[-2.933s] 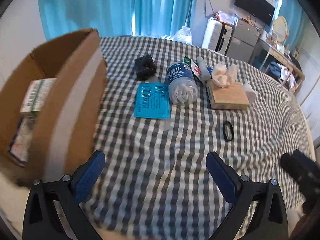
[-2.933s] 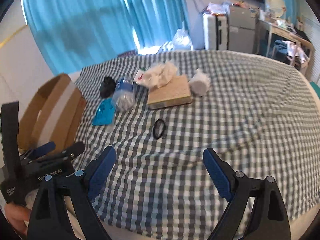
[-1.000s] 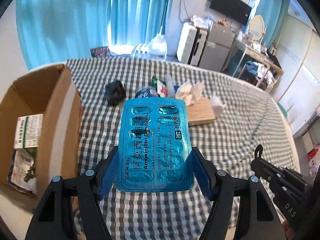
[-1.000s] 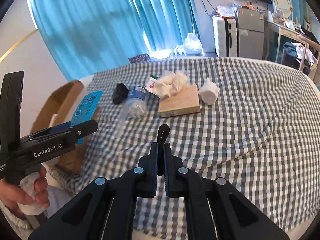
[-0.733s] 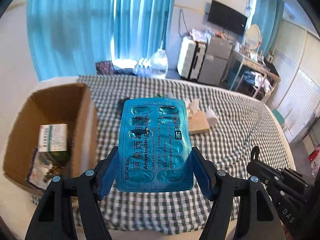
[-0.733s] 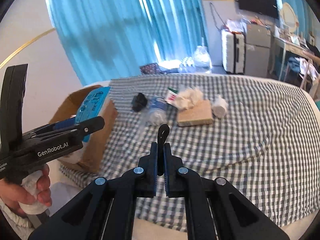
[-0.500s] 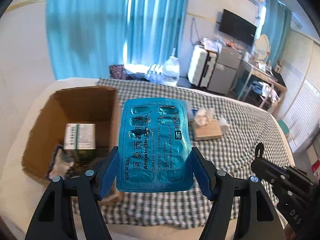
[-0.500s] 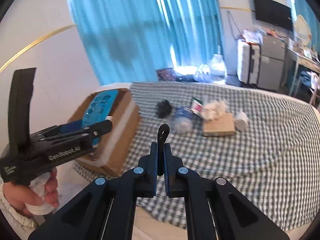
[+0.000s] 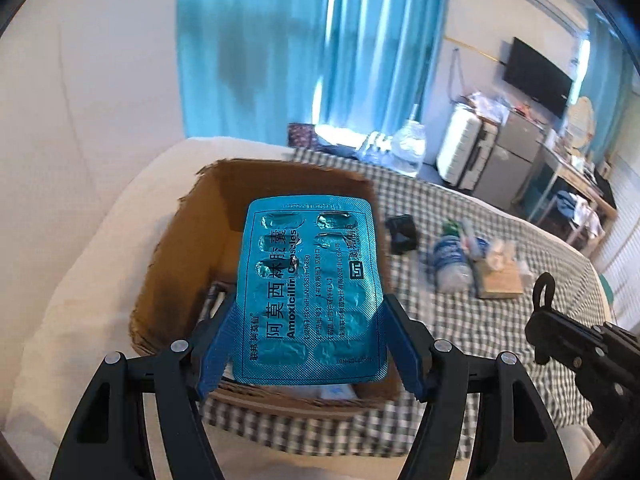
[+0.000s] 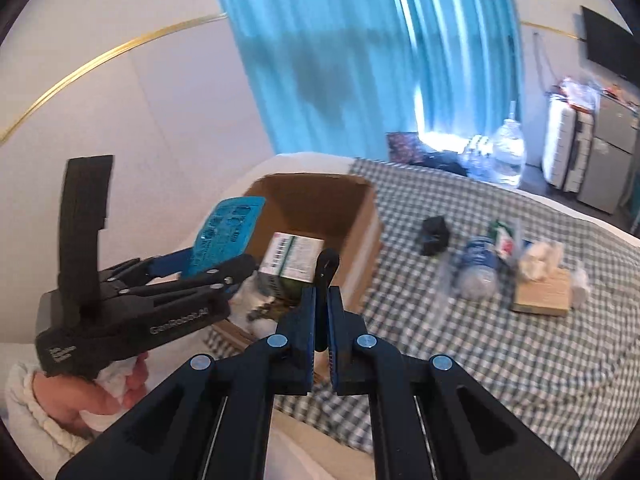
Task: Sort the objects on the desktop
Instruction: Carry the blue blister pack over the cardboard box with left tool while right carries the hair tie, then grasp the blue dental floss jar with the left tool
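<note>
Checked bed [image 9: 500, 340] first, then the box [image 9: 288, 184] at its edge. Left gripper [image 9: 310, 344] pinches the pill sheet [image 9: 312, 296] above the box, right gripper [image 10: 322, 334] squeezes a hair tie [image 10: 327, 268]. Looks like drop-off time: hover over the opening, let go.

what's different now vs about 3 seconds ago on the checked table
Both tools started open and empty. The left tool has since picked the blue blister pack off the checked cloth and carried it over the cardboard box. The right tool has closed on the black hair tie and lifted it towards the box too. The bottle, tissue box and black clip are unmoved.
</note>
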Available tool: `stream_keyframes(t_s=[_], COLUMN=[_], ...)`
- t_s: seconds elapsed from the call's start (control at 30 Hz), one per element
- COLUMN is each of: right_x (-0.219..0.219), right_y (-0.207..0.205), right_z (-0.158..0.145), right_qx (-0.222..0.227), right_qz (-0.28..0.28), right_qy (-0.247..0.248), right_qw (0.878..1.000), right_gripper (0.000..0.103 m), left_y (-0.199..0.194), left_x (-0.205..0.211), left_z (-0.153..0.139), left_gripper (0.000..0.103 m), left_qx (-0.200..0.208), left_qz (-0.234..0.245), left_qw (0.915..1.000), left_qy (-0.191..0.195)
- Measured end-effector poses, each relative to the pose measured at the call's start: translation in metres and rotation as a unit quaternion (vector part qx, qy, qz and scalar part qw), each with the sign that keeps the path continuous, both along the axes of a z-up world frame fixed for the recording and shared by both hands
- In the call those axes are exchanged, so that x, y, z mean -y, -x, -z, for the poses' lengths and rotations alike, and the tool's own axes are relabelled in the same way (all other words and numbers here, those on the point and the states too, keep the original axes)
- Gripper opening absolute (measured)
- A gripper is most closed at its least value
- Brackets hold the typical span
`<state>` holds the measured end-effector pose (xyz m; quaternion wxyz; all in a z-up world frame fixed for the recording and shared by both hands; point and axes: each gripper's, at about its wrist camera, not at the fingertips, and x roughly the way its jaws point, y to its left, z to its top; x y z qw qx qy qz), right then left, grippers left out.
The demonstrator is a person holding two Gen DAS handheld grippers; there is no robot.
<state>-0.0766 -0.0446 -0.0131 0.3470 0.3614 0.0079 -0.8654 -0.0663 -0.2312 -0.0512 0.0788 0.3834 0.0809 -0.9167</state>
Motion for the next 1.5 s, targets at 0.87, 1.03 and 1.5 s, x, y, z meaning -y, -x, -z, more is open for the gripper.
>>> stream_keyframes(t_s=[0.87,1.03,1.5], right_x=[0.062,0.024,-0.138], right_y=[0.09,0.083,0.037], right_z=[0.034,0.032,0.027], right_qx=[0.068,0.064,0.019], right_qz=[0.003,0.043,0.19], right_qy=[0.035,0.043,0.007], right_qw=[0.997,0.996,0.982], right_gripper=[0.047,0.051,0.062], left_y=[0.051,0.036,0.011], left_x=[0.056,0.04,-0.092], left_z=[0.054,0.05,0.011], left_gripper=[0.099,0.099,0.103], left_qx=[0.081,0.079,0.029], left_qz=[-0.059,-0.051,0.037], left_qw=[0.9937,0.9947,0.9986], left_qy=[0.05,0.042,0.025])
